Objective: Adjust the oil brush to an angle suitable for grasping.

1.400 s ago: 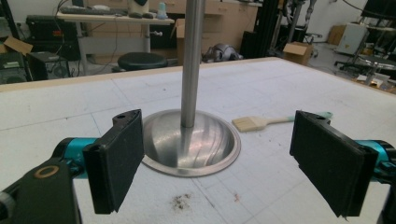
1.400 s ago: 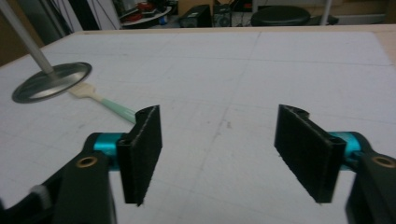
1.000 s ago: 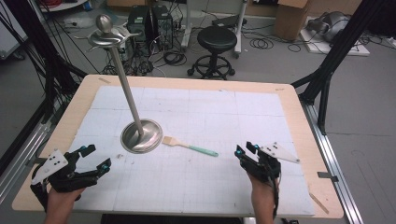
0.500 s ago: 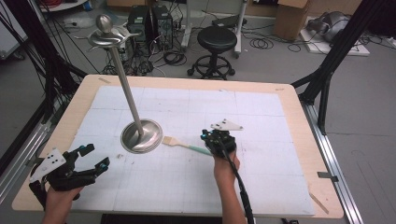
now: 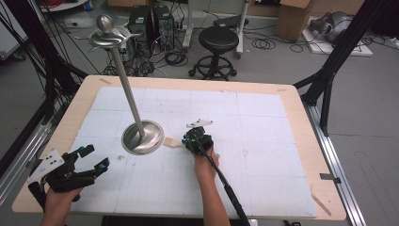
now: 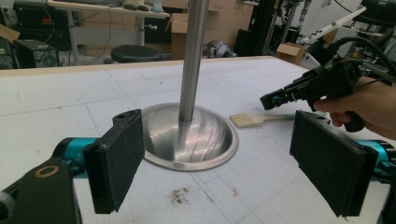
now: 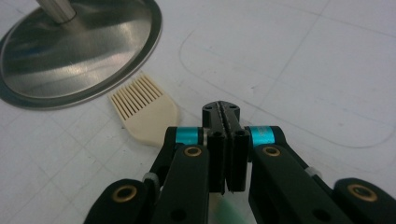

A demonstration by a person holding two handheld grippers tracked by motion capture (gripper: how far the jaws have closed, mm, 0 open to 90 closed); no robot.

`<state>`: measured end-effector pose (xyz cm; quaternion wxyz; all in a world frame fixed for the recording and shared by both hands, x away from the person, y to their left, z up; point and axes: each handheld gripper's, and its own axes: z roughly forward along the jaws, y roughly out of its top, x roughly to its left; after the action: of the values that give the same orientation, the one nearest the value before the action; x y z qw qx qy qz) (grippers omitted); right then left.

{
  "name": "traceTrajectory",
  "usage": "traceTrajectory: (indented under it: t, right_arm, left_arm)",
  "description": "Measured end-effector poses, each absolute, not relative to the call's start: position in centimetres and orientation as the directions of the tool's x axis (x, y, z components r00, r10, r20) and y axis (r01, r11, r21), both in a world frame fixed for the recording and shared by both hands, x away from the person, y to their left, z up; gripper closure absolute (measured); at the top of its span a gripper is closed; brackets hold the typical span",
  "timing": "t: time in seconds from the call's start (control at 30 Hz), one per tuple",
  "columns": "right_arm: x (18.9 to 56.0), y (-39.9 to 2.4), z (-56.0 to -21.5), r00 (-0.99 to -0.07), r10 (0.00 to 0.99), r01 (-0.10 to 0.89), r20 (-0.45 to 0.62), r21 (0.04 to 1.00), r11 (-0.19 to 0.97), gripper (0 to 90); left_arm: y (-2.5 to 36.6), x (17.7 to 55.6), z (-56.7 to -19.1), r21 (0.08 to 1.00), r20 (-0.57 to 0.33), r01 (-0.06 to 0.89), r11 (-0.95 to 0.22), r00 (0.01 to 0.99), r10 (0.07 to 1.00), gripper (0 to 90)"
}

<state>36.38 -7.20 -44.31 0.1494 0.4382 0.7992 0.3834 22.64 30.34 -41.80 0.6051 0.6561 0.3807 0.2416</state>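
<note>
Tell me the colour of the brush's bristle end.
Cream brush, clearest in the right gripper view.

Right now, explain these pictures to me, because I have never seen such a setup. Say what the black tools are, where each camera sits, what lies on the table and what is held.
A person holds a two-jaw gripper in each hand. One camera looks down from above, and one rides on each gripper and looks along its jaws. On the table stand a tall metal stand with a round base and, beside it, a small brush with a green handle. The left gripper is open and holds nothing. The right gripper is shut over the brush's handle. Whether it pinches the handle is not clear.
</note>
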Motion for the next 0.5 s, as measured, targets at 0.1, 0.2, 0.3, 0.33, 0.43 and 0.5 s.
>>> traceTrajectory:
  t: [0.1,0.2,0.3,0.33,0.43,0.5]
  right_arm:
    - [36.6,-6.6,-44.6,-0.584,0.807,0.586,0.090,0.734,0.342,89.2]
    - [36.6,-6.3,-44.6,-0.601,0.793,0.580,0.094,0.735,0.352,89.2]
    - [36.5,-6.1,-44.6,-0.619,0.779,0.577,0.099,0.731,0.365,89.2]
    - [36.4,-6.1,-44.6,-0.628,0.771,0.576,0.104,0.728,0.372,89.2]
    - [35.9,-5.7,-44.4,-0.656,0.750,0.564,0.090,0.719,0.407,89.2]
    - [35.4,-5.4,-44.4,-0.675,0.732,0.559,0.097,0.714,0.421,89.2]
  left_arm:
    - [30.4,22.7,-41.8,0.977,-0.146,0.211,0.023,0.591,0.793,18.5]
    - [30.5,22.7,-41.8,0.977,-0.150,0.214,0.026,0.590,0.793,18.5]
    - [30.5,22.7,-41.8,0.976,-0.153,0.217,0.027,0.590,0.793,18.6]
    - [30.5,22.7,-41.8,0.976,-0.153,0.217,0.026,0.590,0.793,18.6]
    - [30.5,22.7,-41.8,0.975,-0.149,0.220,0.020,0.588,0.795,18.6]
    - [30.5,22.8,-41.9,0.975,-0.150,0.222,0.020,0.588,0.795,18.6]
